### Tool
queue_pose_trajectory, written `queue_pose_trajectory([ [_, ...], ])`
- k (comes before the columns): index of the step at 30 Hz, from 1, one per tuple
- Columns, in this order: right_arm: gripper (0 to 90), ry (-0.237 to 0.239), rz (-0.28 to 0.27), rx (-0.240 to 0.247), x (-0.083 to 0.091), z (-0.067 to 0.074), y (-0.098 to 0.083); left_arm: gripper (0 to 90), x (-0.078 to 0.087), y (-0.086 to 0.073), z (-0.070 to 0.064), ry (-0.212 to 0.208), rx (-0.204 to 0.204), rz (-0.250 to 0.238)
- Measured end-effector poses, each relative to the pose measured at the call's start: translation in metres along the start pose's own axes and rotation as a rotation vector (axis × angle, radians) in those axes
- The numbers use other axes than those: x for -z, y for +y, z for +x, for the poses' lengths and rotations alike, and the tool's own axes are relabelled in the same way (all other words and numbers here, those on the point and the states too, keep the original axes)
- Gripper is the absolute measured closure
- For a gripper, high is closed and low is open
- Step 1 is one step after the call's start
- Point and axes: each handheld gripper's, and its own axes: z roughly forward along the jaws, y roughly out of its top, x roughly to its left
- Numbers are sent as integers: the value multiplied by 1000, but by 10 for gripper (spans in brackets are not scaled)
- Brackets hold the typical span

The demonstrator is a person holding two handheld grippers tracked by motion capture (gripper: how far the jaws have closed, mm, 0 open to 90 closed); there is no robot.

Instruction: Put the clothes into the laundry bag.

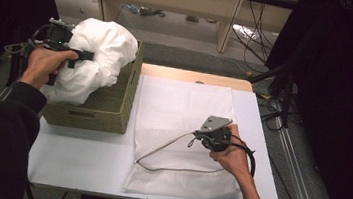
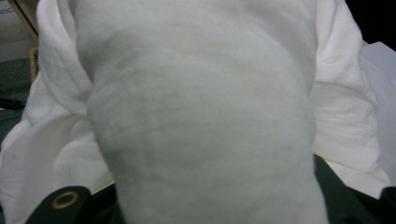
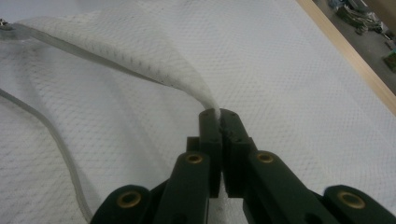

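L gripper (image 1: 81, 56) is clamped on a bulky white soft pillow (image 1: 99, 58), held up over the woven olive-green rectangular basket (image 1: 113, 107) at the table's left. R gripper (image 3: 219, 114), jaws pinched tight, grips the edge of a white mesh-textured pillowcase (image 1: 184, 105) w/ a grey zip, lying flat on the white tabletop (image 1: 82, 154), lifting one flap.

We find no readable text, label, brand, number or sign on anything in these views.
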Motion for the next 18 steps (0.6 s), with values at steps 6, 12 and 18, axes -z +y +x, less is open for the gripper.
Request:
queue_pose_trajectory([
  [6,897,-2,-1,-10,1,-1,1,619,39,3,-18,-38,-6,-39],
  [12,897,-19,-22,31,0,-4,4,615,84,-10,-65,-175,-64,-97],
  [18,897,-22,-21,17,-1,-4,10,614,120,-32,-110,-326,-134,-96],
])
